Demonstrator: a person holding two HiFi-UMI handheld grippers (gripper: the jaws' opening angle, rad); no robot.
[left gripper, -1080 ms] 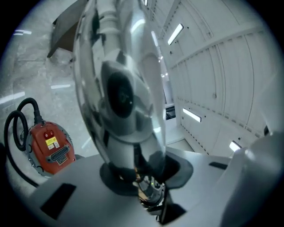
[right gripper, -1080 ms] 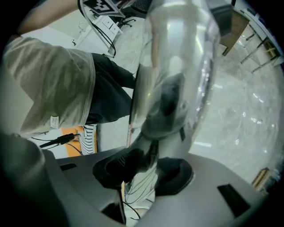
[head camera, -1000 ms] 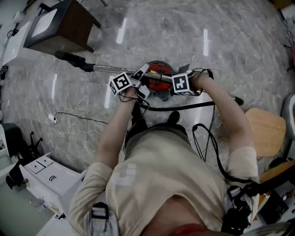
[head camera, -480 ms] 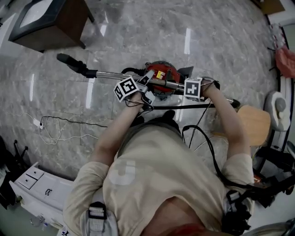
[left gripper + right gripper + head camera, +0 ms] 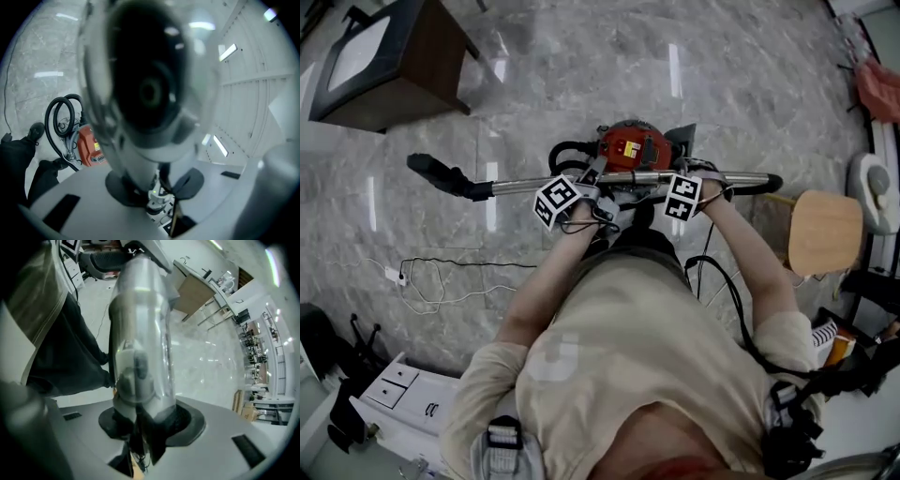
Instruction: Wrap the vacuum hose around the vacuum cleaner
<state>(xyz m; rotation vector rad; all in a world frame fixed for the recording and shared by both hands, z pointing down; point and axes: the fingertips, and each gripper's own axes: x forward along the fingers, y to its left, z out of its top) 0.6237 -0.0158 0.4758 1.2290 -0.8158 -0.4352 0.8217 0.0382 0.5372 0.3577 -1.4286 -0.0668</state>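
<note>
1. Left tool [image 5: 592, 183] clamped on the metal wand [image 5: 520, 185], marker cube facing up, left forearm [image 5: 534, 281] stretched forward.
2. Right tool [image 5: 664, 180] clamped on the same wand, near the left tool, right forearm [image 5: 750, 272] extended.

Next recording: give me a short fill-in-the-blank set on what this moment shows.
The vacuum cleaner has a ____ body.
The left gripper and right gripper are both shut on the metal wand, whose black nozzle points to the head view's ____ side.
The wooden stool stands at that view's ____ side.
Missing words: red; left; right.
</note>
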